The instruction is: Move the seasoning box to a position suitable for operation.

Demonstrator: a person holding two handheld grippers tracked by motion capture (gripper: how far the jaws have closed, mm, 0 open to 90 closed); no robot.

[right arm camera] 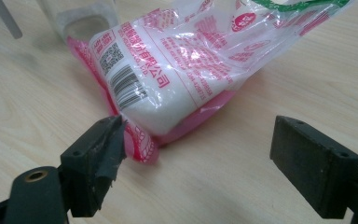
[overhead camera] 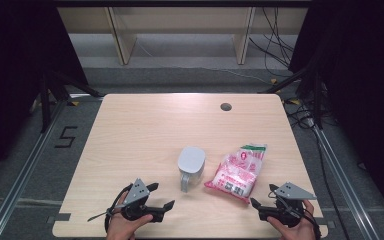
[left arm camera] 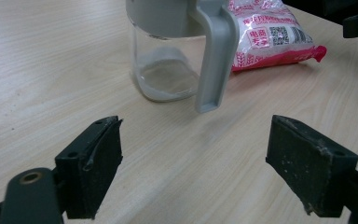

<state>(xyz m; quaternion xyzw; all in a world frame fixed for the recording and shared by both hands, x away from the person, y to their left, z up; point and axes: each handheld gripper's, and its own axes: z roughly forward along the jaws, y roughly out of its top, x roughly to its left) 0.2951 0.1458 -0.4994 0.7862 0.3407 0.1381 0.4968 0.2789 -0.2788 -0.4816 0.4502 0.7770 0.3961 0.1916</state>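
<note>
We hold the left gripper [overhead camera: 163, 196] low over the near edge of the light wooden table [overhead camera: 145, 130], its jaws spread wide with nothing between them. In the left gripper view the jaws frame bare tabletop, and just ahead stands a clear glass jug [left arm camera: 168, 65] with a grey lid and a grey handle [left arm camera: 214, 56] that points back toward us; a thin layer of white grains lies in its bottom. From the high view the jug [overhead camera: 190, 167] stands upright near the table's middle, a little toward our side. Just beside it on the right lies a pink-and-white plastic bag of white granules [overhead camera: 236, 174], flat on the table, its barcode end nearest us. Our right gripper [overhead camera: 262, 196] sits near the table's front right corner, jaws likewise spread and holding nothing. In the right gripper view the bag [right arm camera: 182, 70] lies close ahead, and its pink sealed corner comes right up against one jaw's tip; whether they touch we cannot tell.
</note>
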